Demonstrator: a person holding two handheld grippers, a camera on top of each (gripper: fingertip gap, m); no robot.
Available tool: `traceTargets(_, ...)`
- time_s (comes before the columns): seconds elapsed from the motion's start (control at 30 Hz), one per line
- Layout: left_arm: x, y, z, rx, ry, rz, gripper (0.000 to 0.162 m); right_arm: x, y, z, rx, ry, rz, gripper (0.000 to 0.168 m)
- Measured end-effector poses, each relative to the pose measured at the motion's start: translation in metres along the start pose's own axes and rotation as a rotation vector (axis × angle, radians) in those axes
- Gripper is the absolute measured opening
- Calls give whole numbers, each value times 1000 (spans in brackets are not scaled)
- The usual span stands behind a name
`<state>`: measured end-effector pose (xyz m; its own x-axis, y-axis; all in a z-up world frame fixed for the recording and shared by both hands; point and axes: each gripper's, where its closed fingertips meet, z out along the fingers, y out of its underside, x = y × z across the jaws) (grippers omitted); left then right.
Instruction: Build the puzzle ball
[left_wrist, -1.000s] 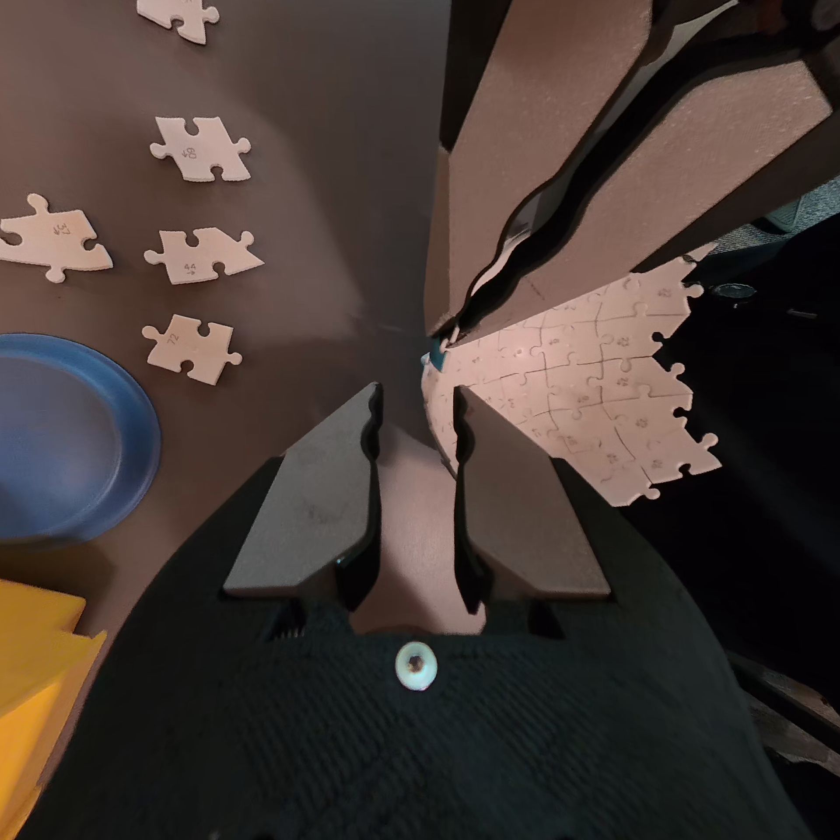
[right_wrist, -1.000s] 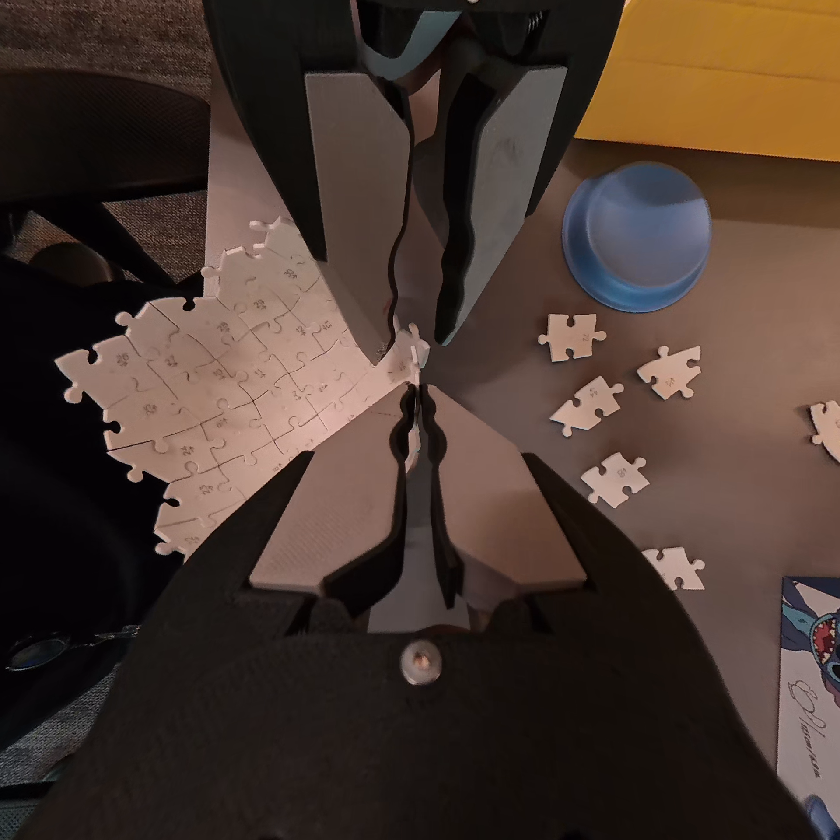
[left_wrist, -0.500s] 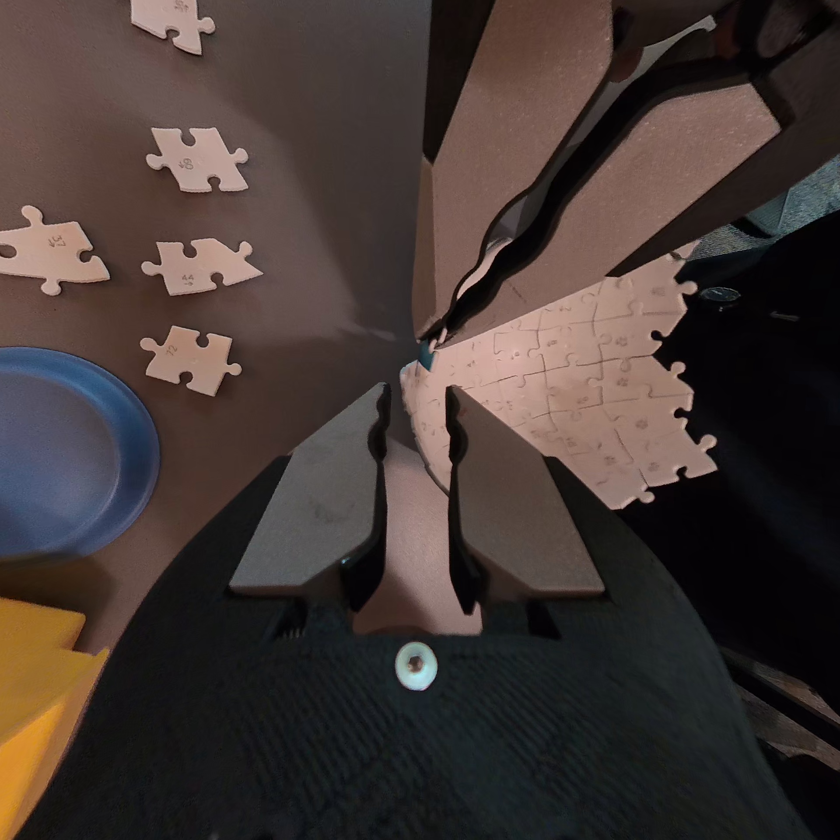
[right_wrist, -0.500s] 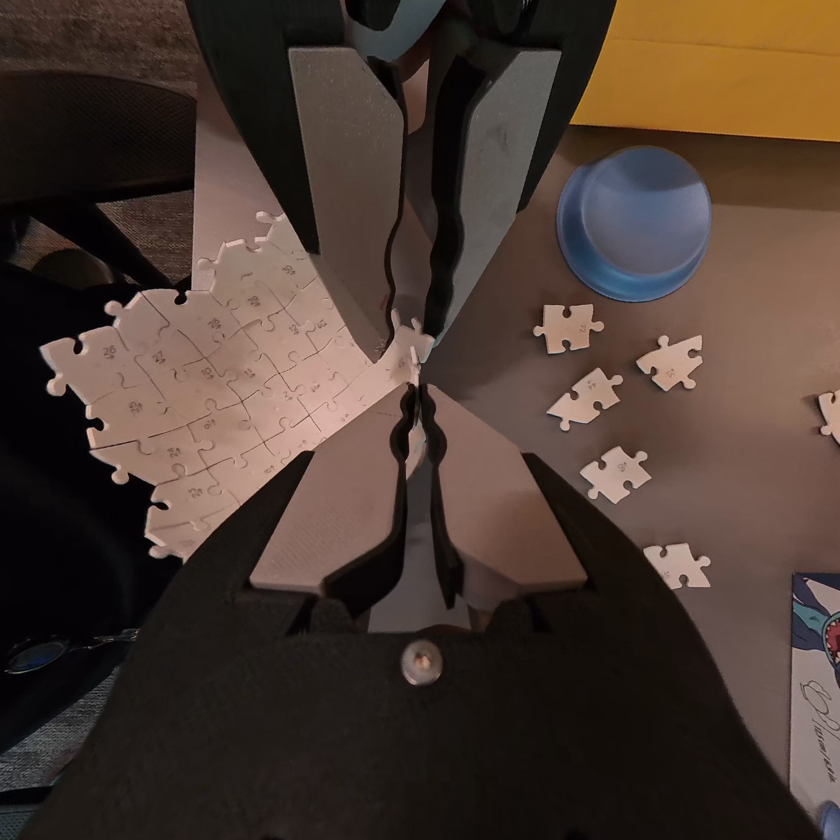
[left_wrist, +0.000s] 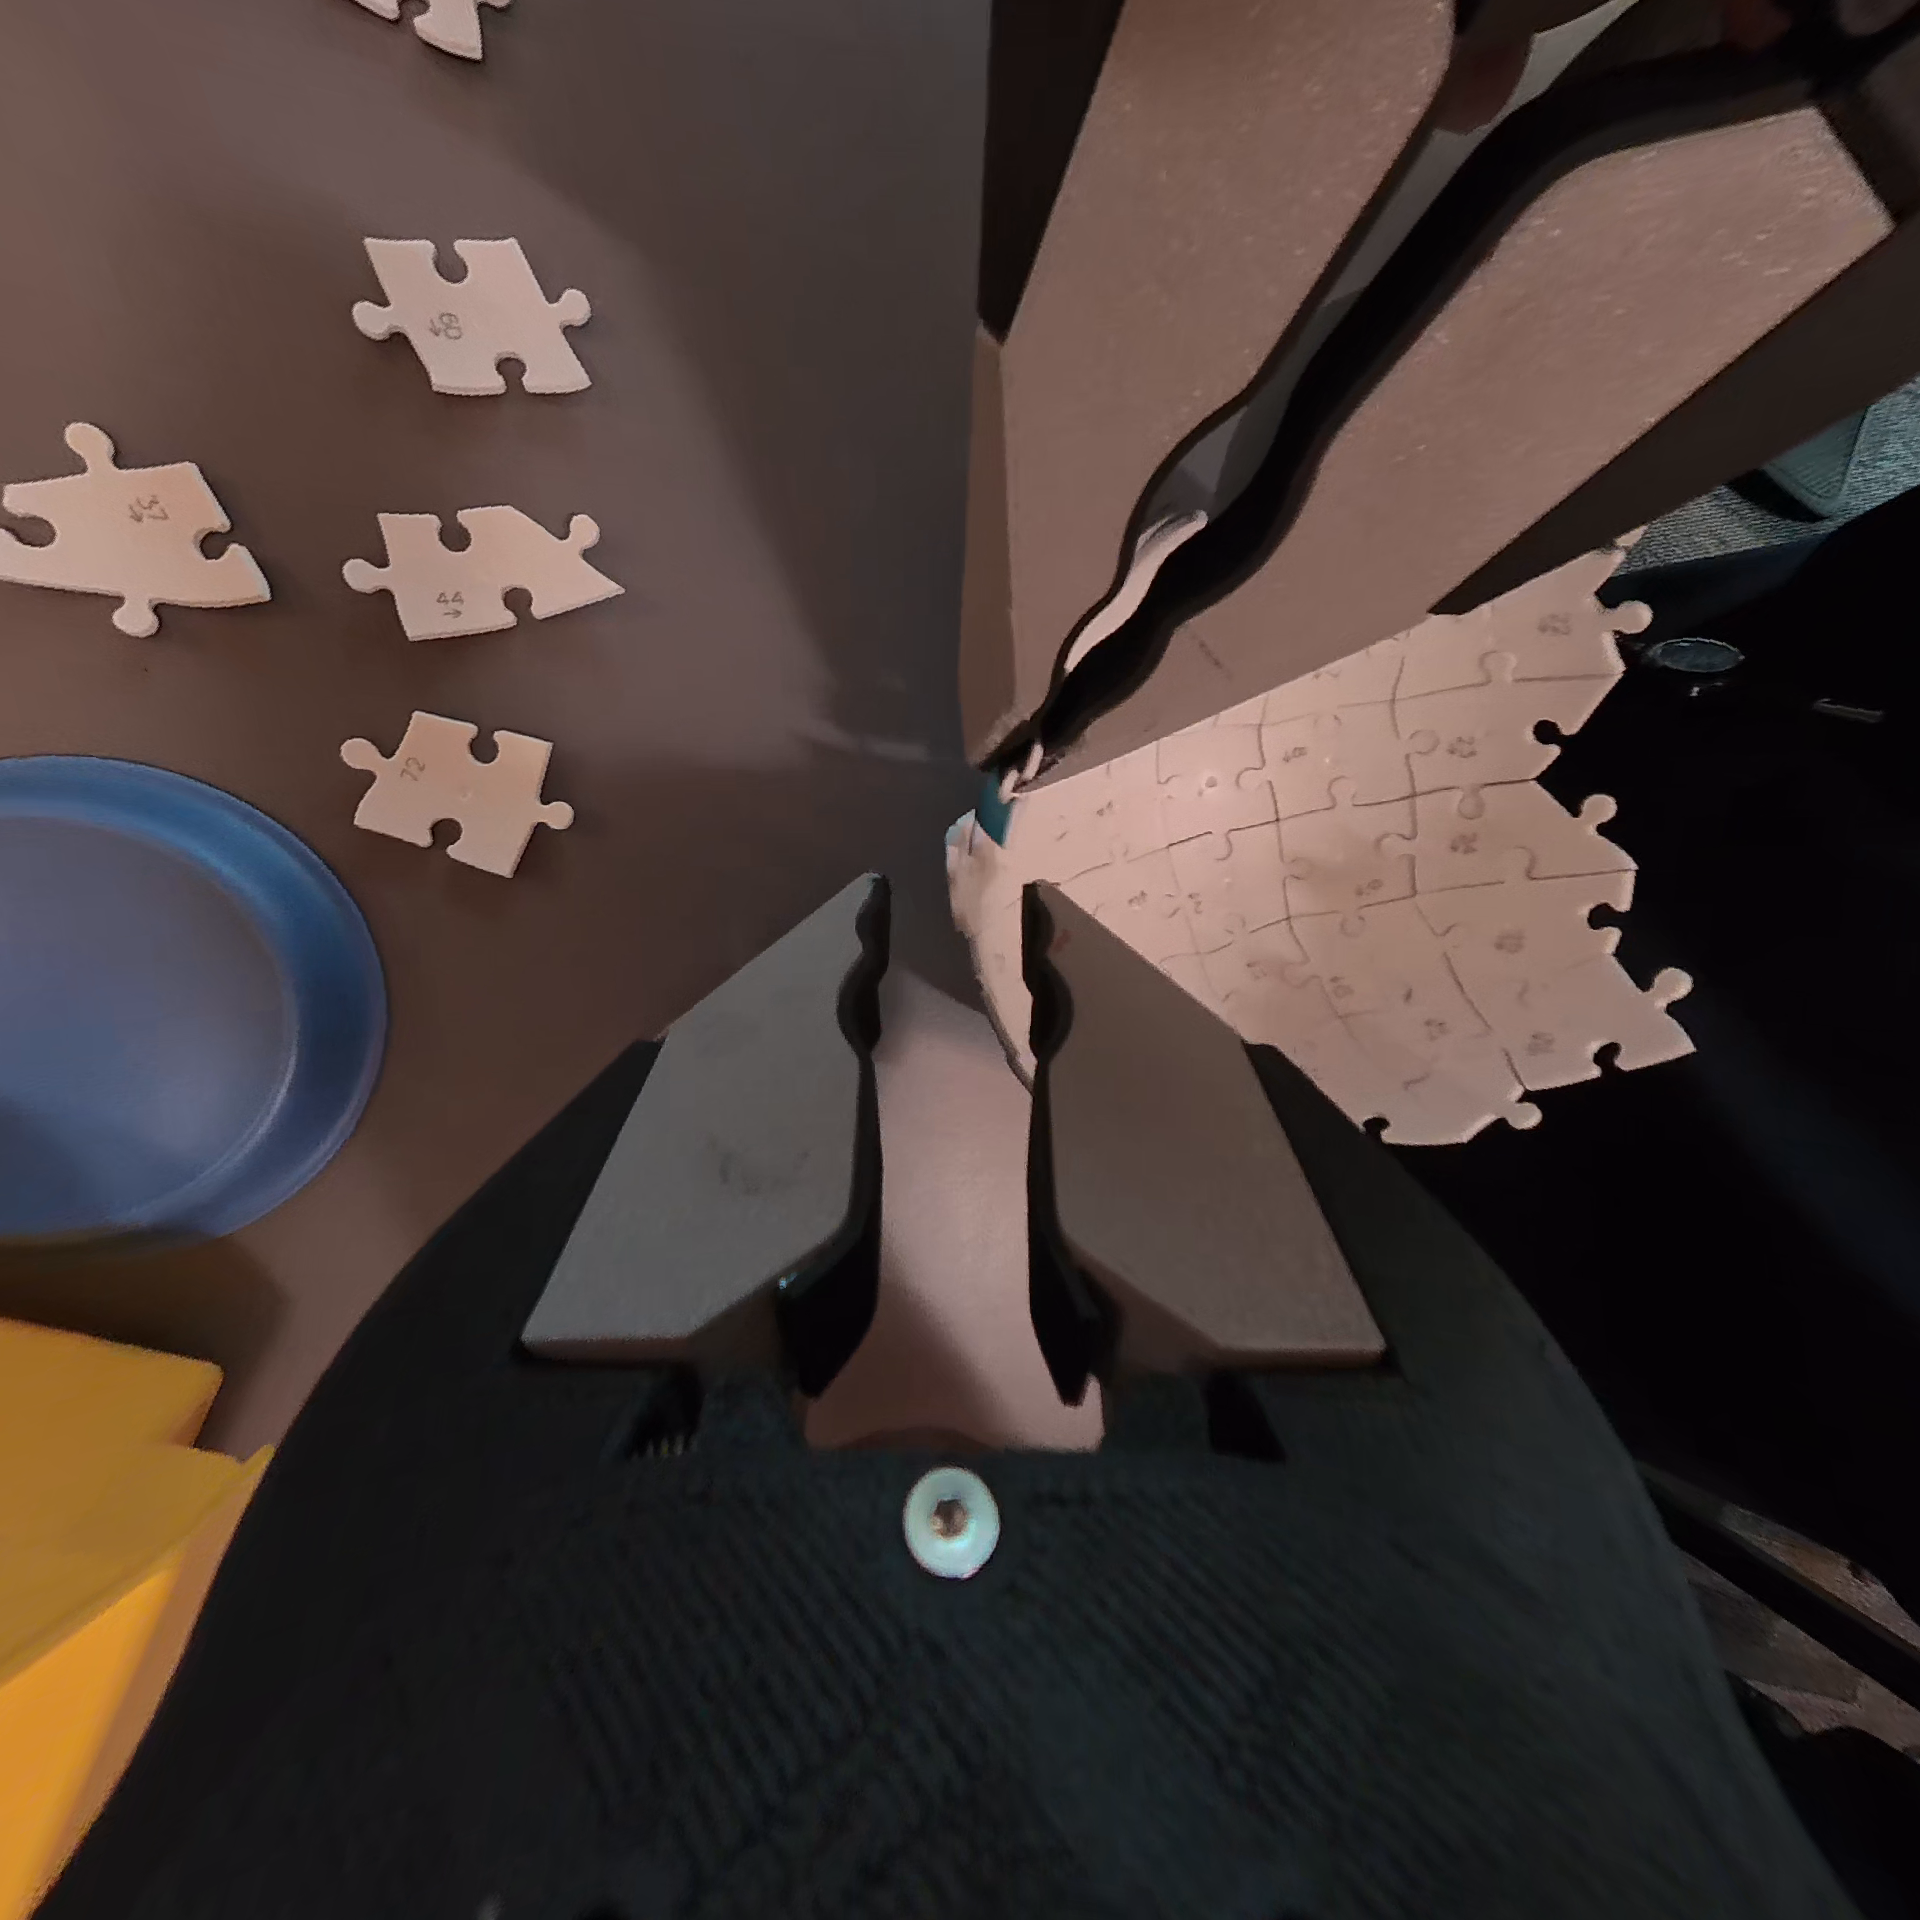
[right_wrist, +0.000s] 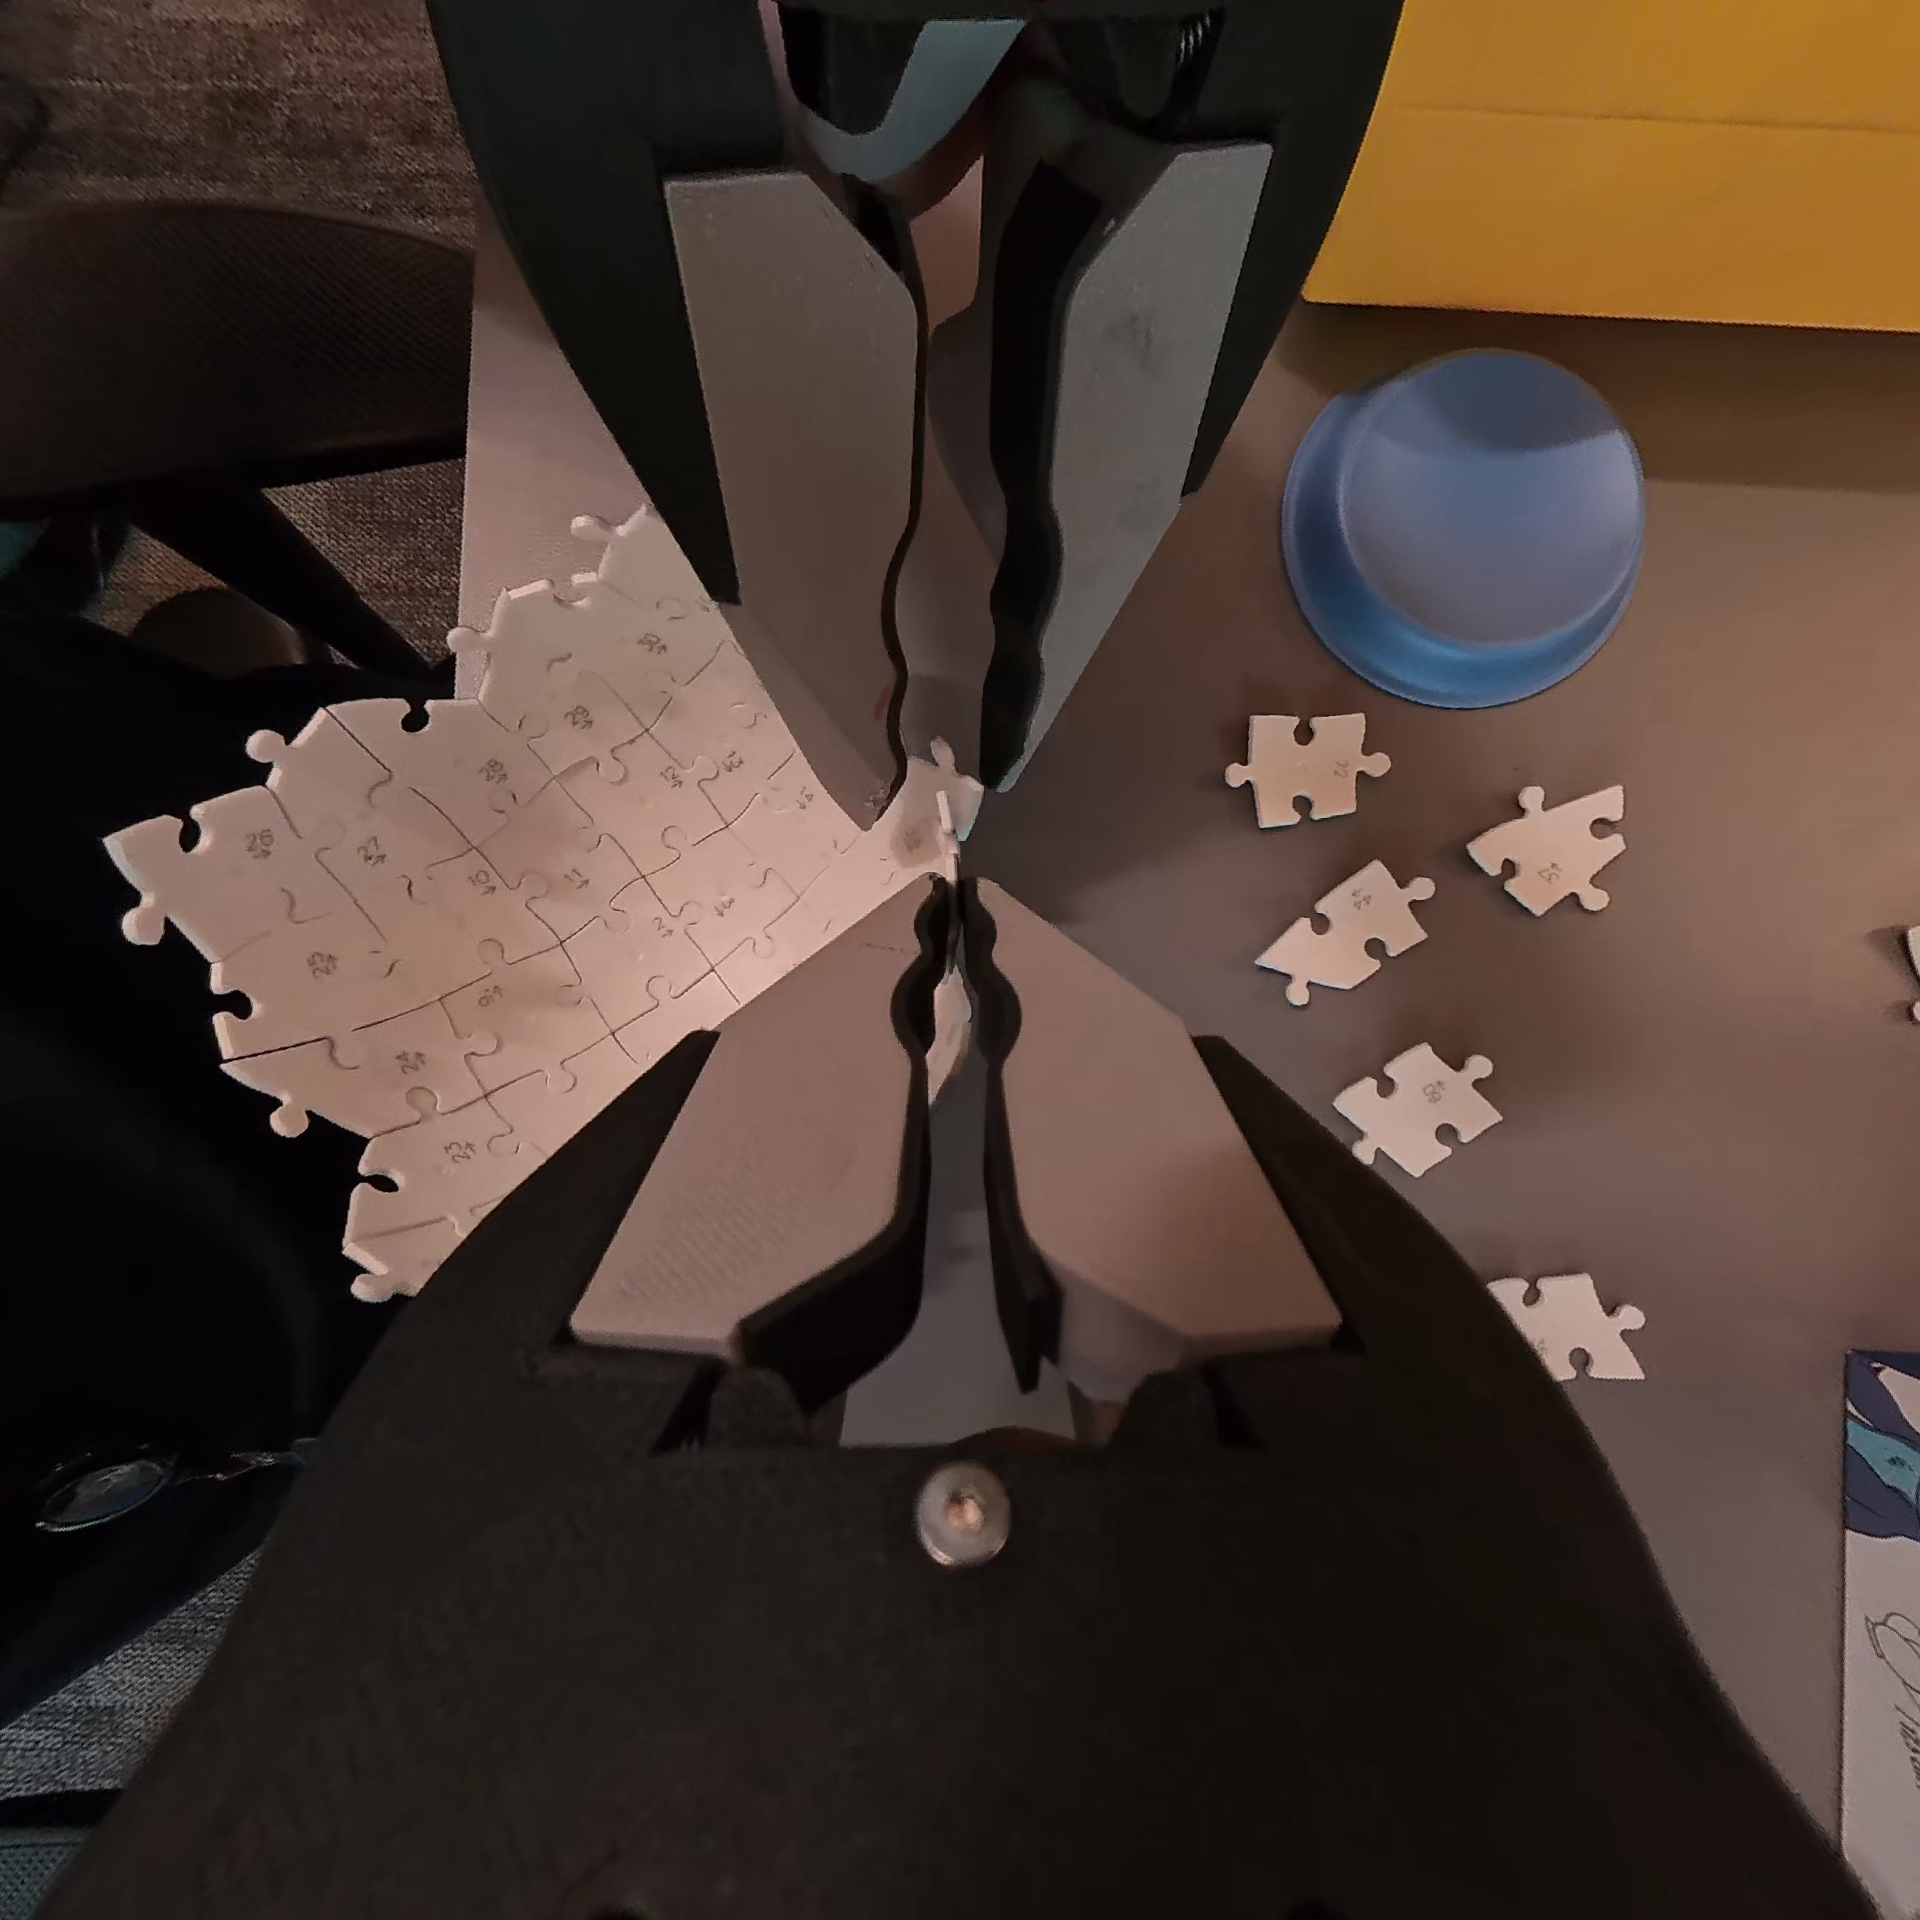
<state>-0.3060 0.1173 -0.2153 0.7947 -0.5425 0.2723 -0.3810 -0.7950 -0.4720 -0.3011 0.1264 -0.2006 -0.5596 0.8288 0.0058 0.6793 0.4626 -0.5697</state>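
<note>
Your right gripper (right_wrist: 954, 883) clamps rim of curved assembled puzzle section (right_wrist: 468, 914), which hangs past table (left_wrist: 727, 416) edge. Your left gripper (left_wrist: 956, 894) parted, jaws straddling same rim, not pinching. Loose pieces (right_wrist: 1304, 769) lie mid-table, near upturned blue bowl (right_wrist: 1460, 530); yellow box (right_wrist: 1662, 156) at far edge.

Black ribbed tongs (left_wrist: 956, 904), grey wavy-edged fingers (left_wrist: 727, 1122), apparently silver screw (left_wrist: 951, 1522).
</note>
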Motion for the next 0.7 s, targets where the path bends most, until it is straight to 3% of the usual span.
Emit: traceTargets(0.7, 5, 1, 5, -28, 14, 17, 16, 0, 4, 2, -34, -38, -21, 0)
